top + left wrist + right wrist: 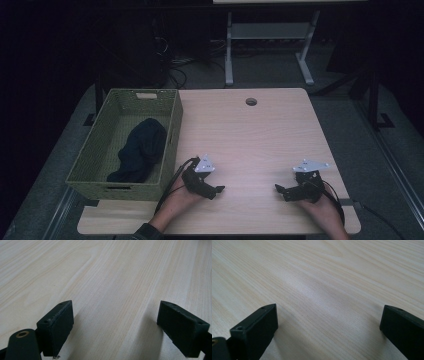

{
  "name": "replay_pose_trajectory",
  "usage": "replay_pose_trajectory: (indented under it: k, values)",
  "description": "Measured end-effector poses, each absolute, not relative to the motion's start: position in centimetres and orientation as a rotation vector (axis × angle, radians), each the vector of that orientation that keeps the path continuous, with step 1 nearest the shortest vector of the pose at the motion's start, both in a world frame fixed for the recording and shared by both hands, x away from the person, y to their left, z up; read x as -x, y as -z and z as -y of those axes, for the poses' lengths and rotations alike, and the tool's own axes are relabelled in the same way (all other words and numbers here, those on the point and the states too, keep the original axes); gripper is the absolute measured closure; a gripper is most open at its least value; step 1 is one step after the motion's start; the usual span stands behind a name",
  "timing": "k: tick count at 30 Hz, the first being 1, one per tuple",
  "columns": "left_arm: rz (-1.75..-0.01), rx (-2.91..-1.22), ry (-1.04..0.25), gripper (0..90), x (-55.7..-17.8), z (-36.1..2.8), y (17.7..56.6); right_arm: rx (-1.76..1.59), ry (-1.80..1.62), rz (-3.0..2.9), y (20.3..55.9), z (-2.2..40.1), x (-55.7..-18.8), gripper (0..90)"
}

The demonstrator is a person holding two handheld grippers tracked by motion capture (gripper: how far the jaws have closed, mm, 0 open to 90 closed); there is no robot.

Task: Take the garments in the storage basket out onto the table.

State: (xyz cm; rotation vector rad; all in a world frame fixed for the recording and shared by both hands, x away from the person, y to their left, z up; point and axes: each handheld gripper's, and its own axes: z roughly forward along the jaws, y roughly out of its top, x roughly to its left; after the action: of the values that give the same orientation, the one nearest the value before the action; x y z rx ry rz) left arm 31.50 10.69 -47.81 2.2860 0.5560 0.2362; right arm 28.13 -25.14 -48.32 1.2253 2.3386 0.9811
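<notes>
Claws first. My left claw (216,190) rests low on the worktop (250,135), near the front edge, tips pointing toward the middle; in the left gripper view (115,322) its jaws stand wide apart with bare wood grain between them, so it is released and grips nothing. My right claw (281,190) sits opposite, near the front right corner, tips pointing back toward the left one; the right gripper view (329,327) gives the same reading: jaws spread, bare wood between them, nothing gripped. I note the two claws face each other across a bare strip of worktop, well apart. Each is carried by a hand coming in from the bottom edge of the high view, left hand (176,199), right hand (322,210), with a grey three-cornered plate on top of each claw and a cable trailing behind.

Moving outward: green woven basket (172,145) stands on the left side of the worktop, its long wall just beside the left claw. Dark cloth (140,150), crumpled, lies inside the basket, toward its near half. Round cable hole (251,102) sits near the far edge of the worktop.
</notes>
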Motion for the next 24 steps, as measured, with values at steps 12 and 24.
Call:
replay_pose_trajectory:
  k: [12, 24]
  values:
    - [-0.566, -2.291, -0.238, 13.2, -31.53, -10.55, 47.76, -1.230, -0.980, -2.340, 48.31, 25.13, -28.11, 1.2]
    - [-0.558, -2.286, -0.236, 13.3, -31.53, -10.68, 47.81, -1.230, -0.981, -2.340, 48.31, 25.13, -28.11, 1.2]
